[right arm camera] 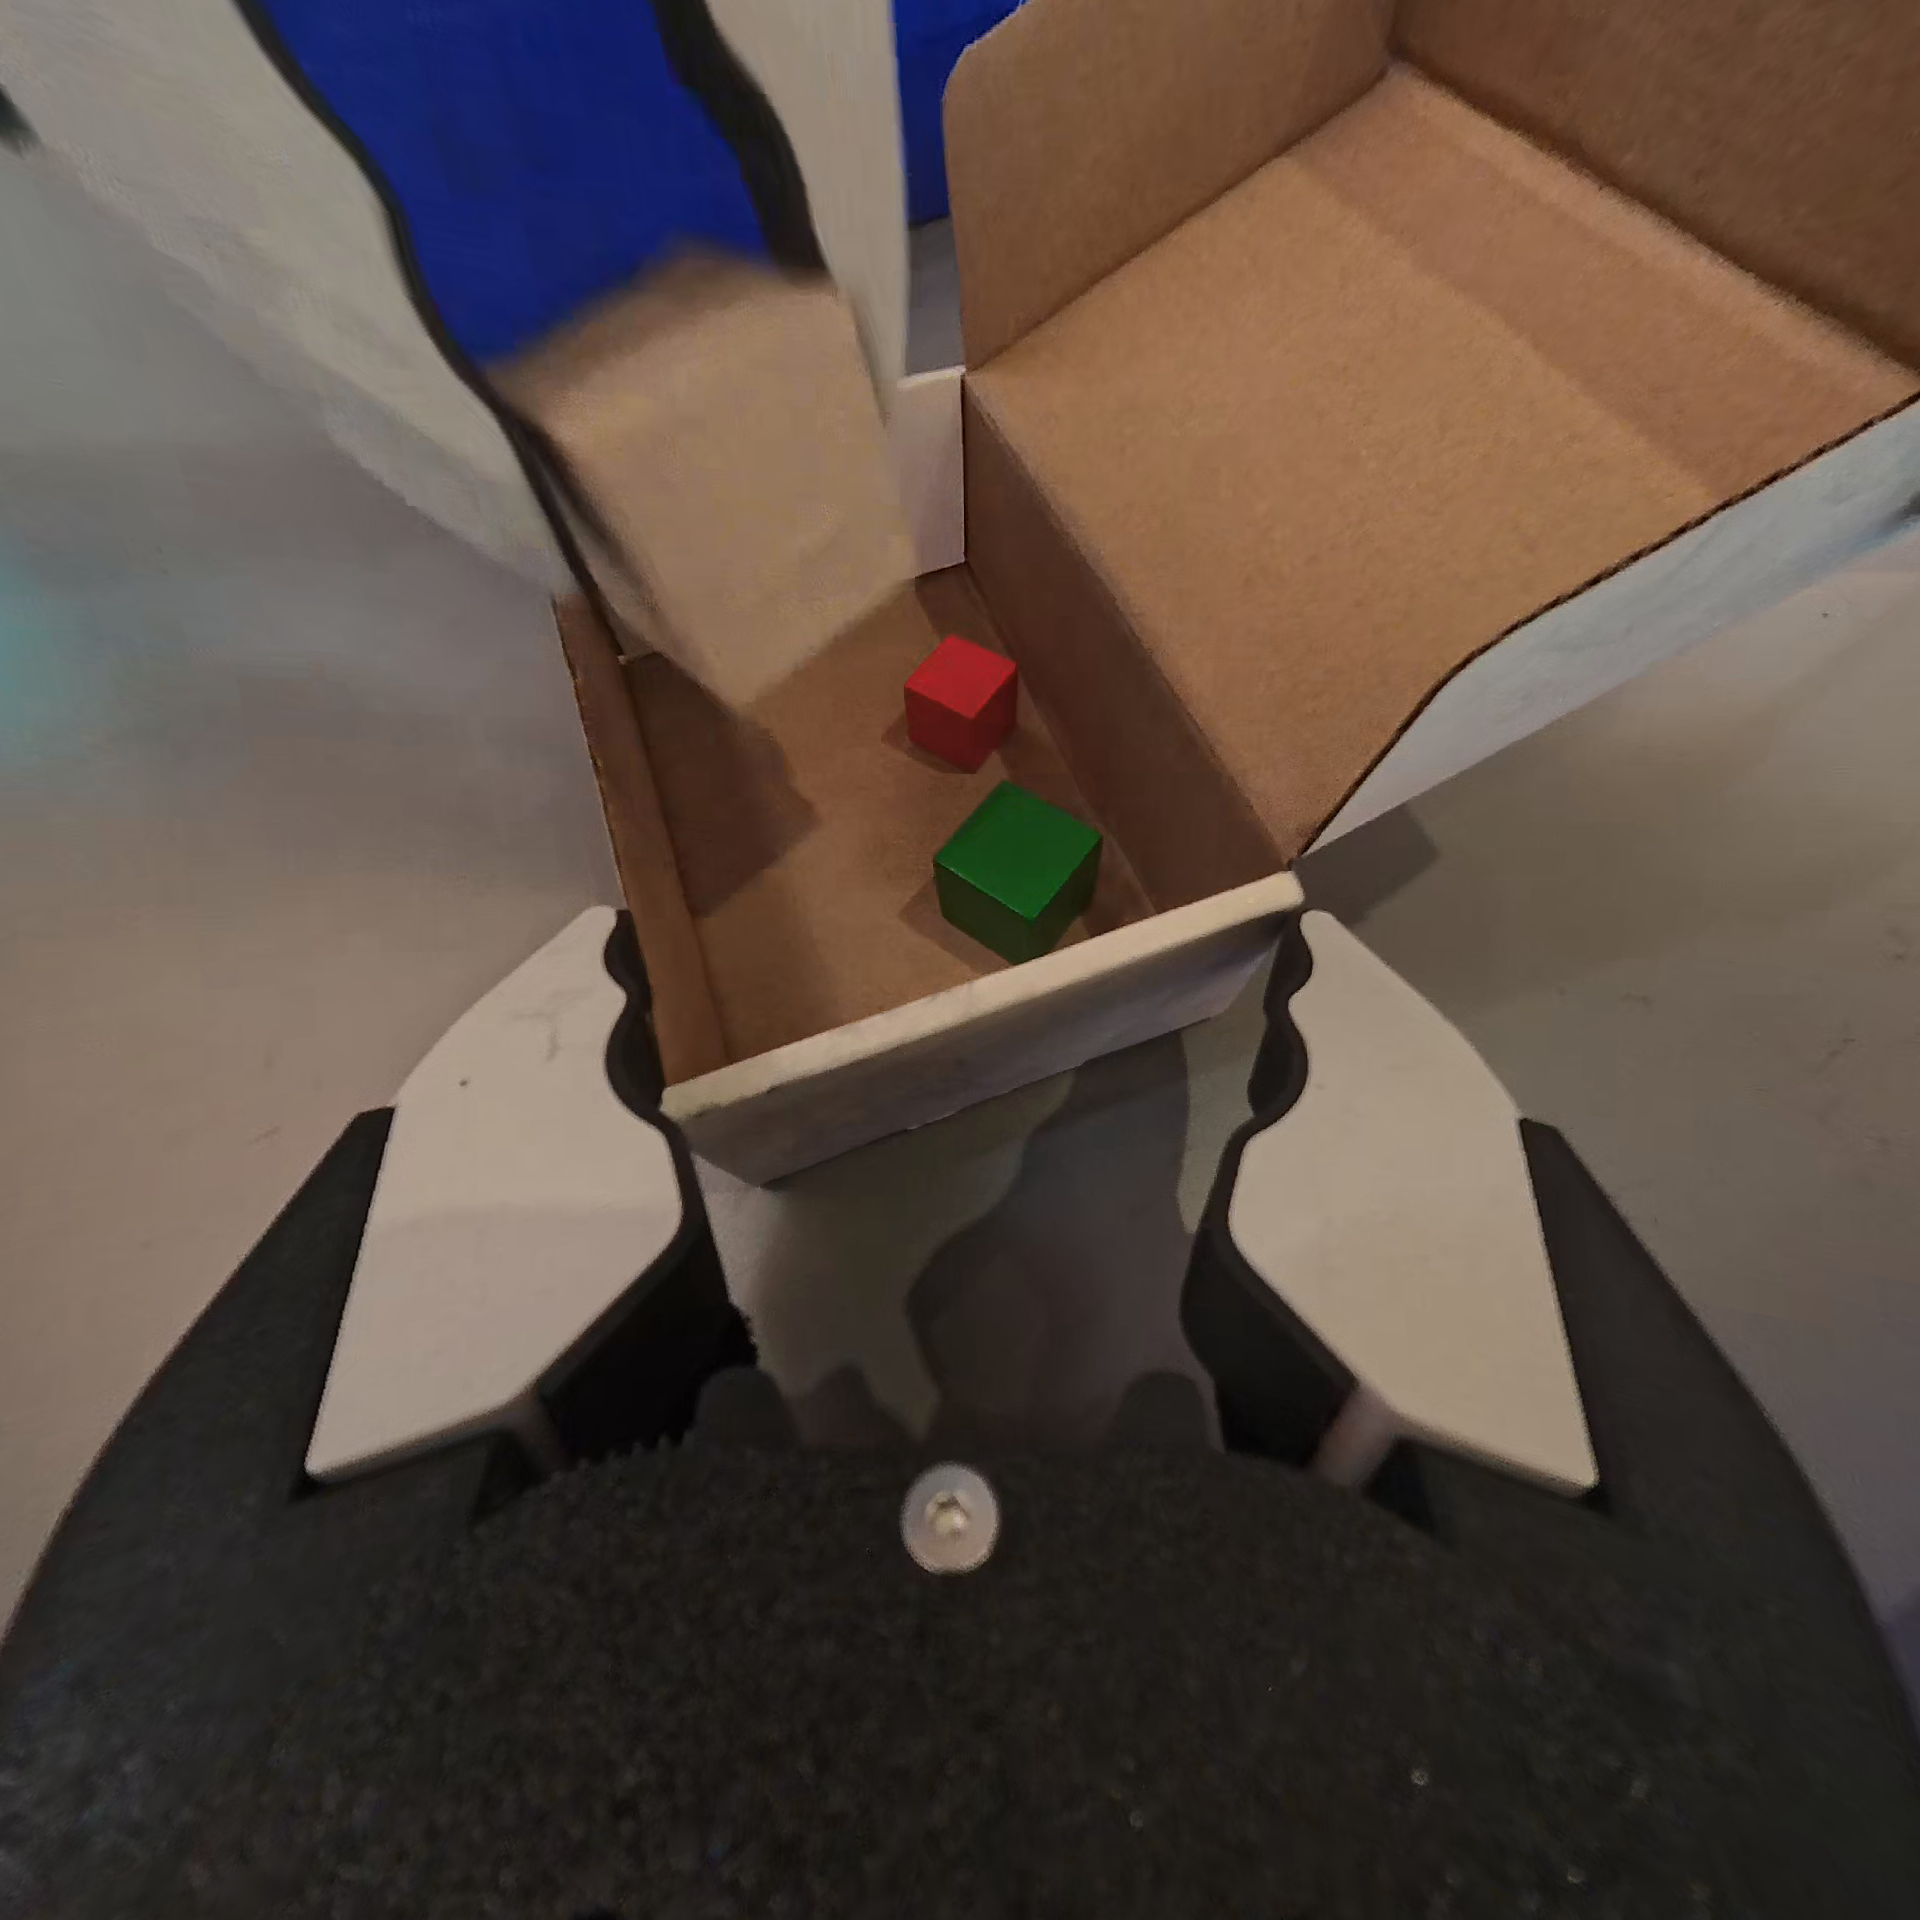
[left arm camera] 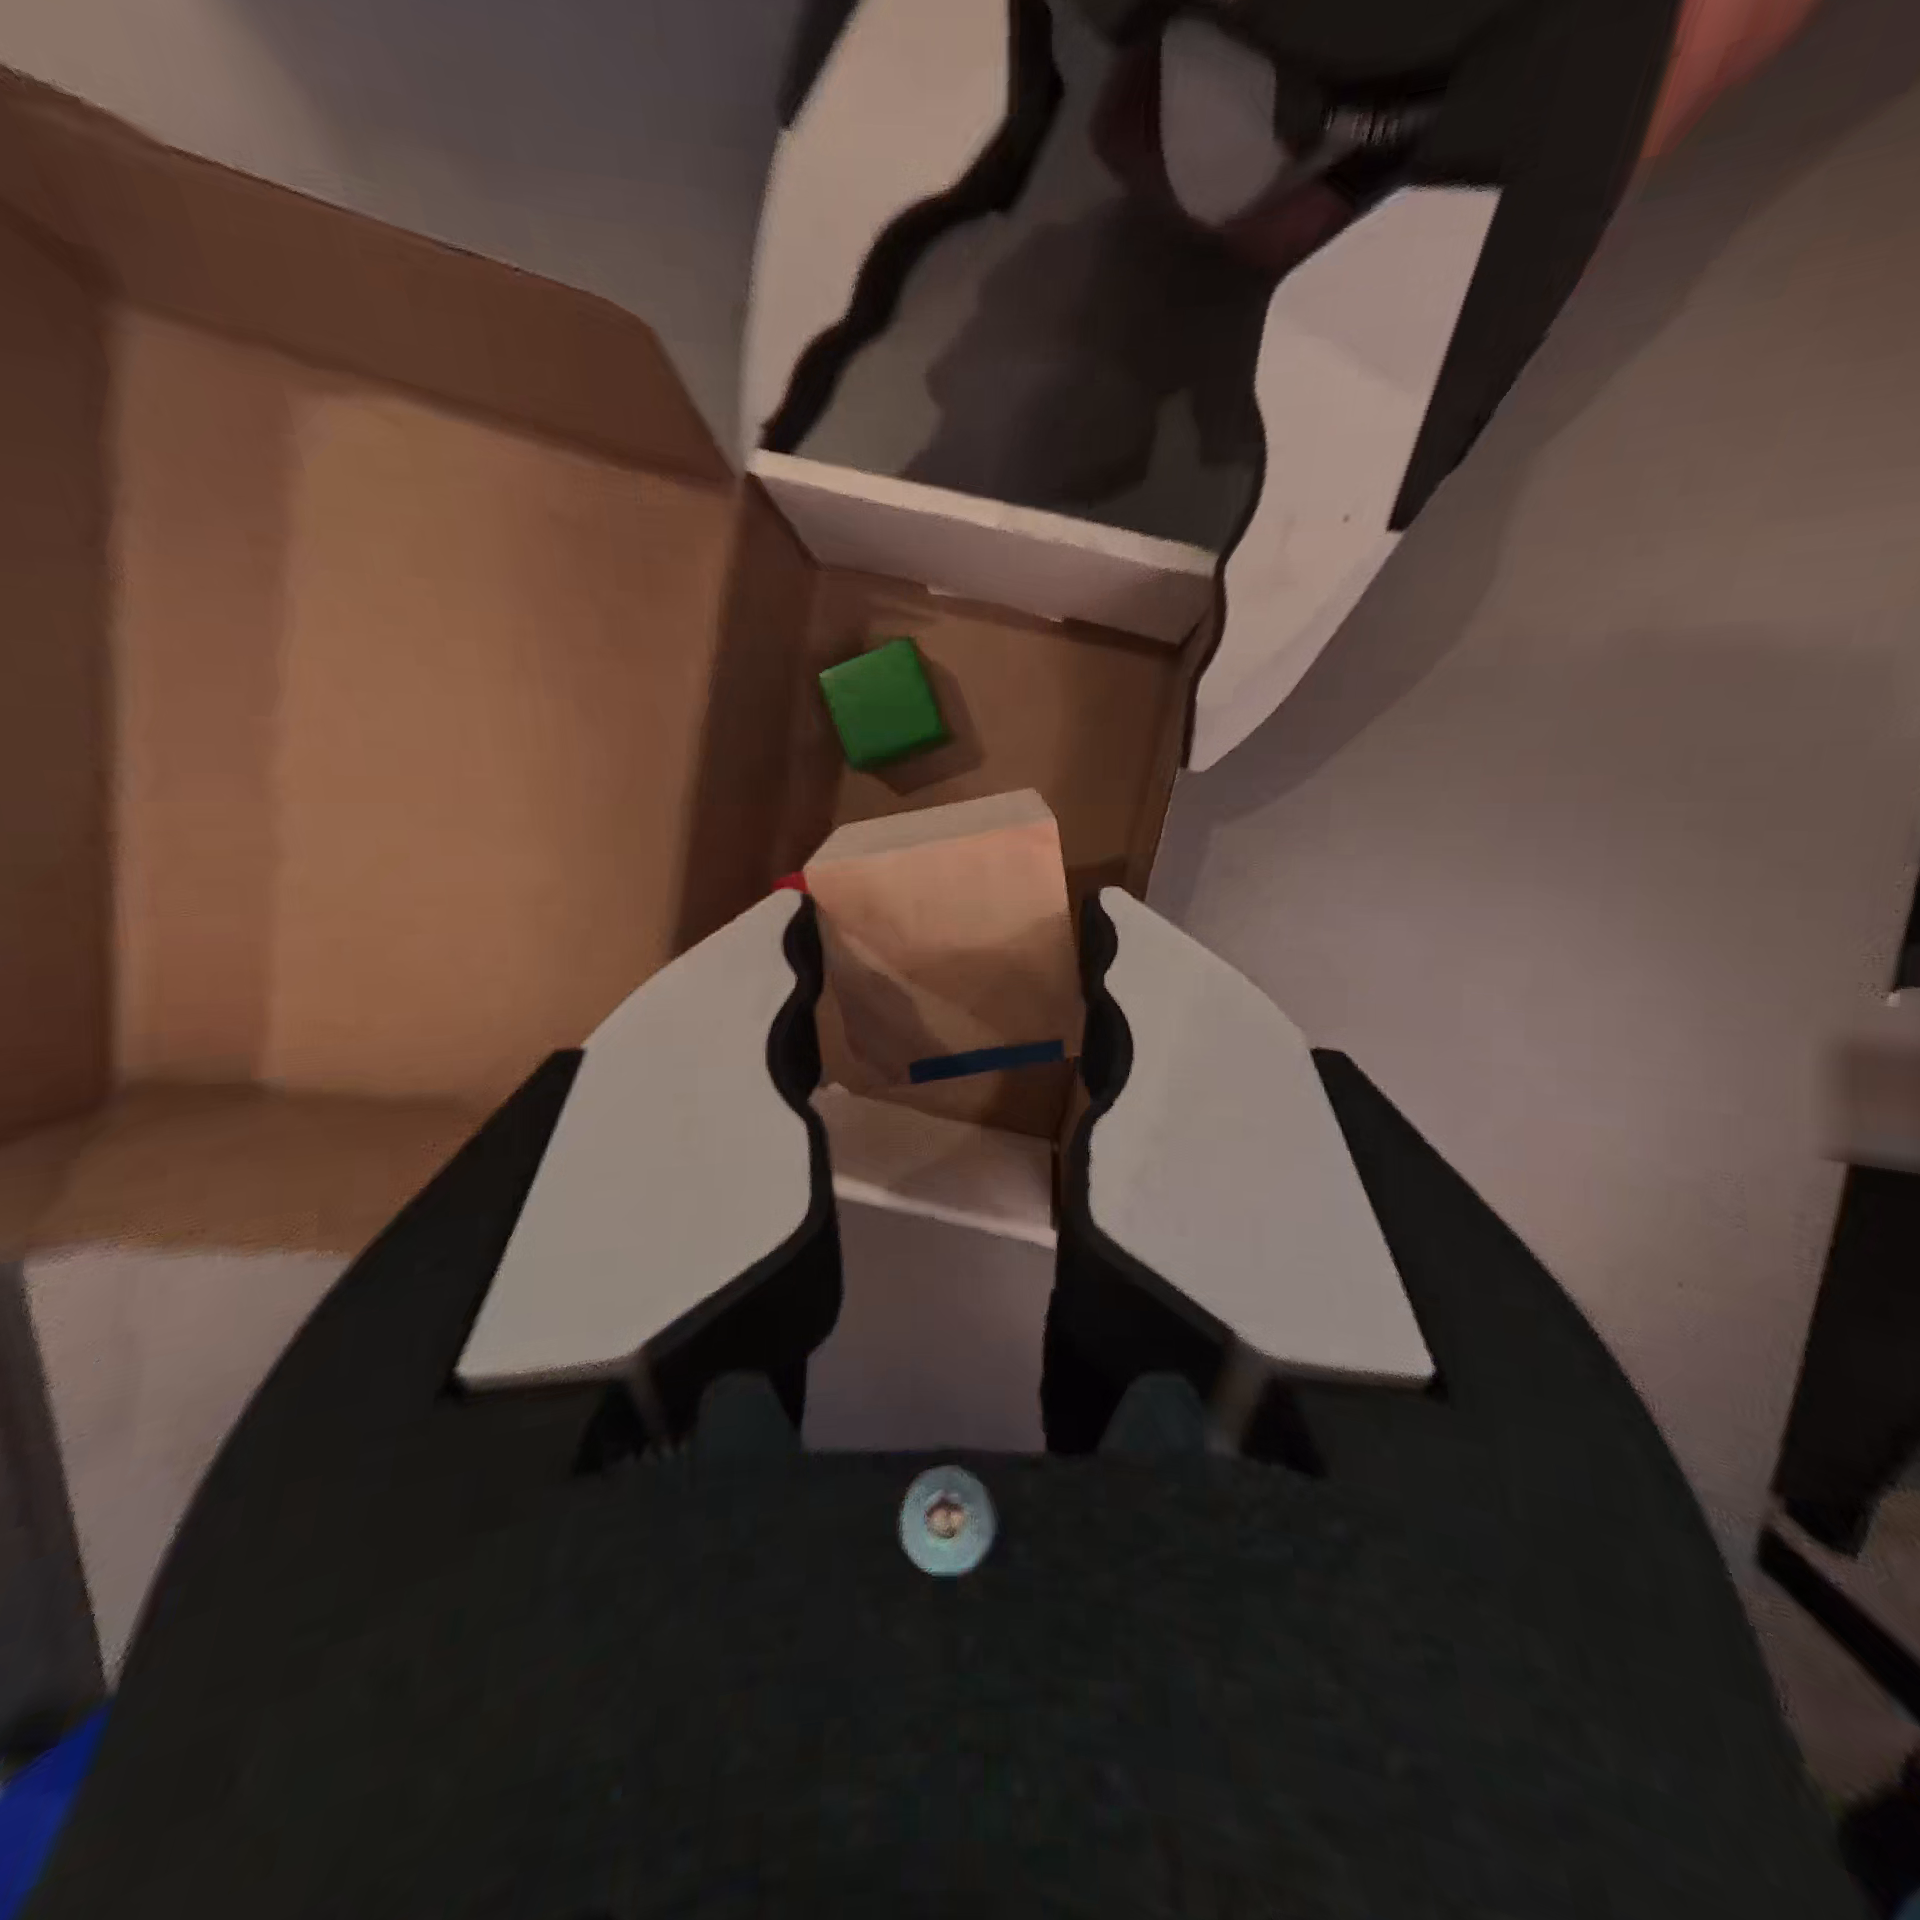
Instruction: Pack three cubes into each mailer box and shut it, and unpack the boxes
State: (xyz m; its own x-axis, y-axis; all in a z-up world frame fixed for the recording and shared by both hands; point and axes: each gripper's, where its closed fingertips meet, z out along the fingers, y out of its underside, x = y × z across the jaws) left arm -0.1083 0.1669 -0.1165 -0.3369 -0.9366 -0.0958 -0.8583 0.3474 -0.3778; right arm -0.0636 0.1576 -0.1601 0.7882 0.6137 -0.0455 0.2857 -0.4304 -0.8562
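Note:
A white mailer box (right arm camera: 977,1049) stands open, its brown lid (right arm camera: 1351,436) thrown back to the right. A red cube (right arm camera: 961,701) and a green cube (right arm camera: 1018,868) lie on its floor. My right gripper (right arm camera: 961,935) is open, its fingers on either side of the box's near end wall. My left gripper (left arm camera: 945,914) is shut on a tan cube (left arm camera: 935,956) and holds it over the box's far end. It also shows, blurred, in the right wrist view (right arm camera: 727,540). The left wrist view shows the green cube (left arm camera: 883,701), a red sliver, and a thin blue strip (left arm camera: 987,1060) under the tan cube.
The box sits on a pale tabletop (right arm camera: 260,831). The open lid (left arm camera: 416,727) fills the left of the left wrist view, and the right gripper's fingers (left arm camera: 1340,436) show beyond the box. Something blue (right arm camera: 571,156) lies behind the box. Dark furniture (left arm camera: 1849,1351) stands at the right. Both grippers' tips are roughly 9 centimetres from the open lid (left arm camera: 416,727). It turns up in the right wrist view (right arm camera: 1404,419) as well.

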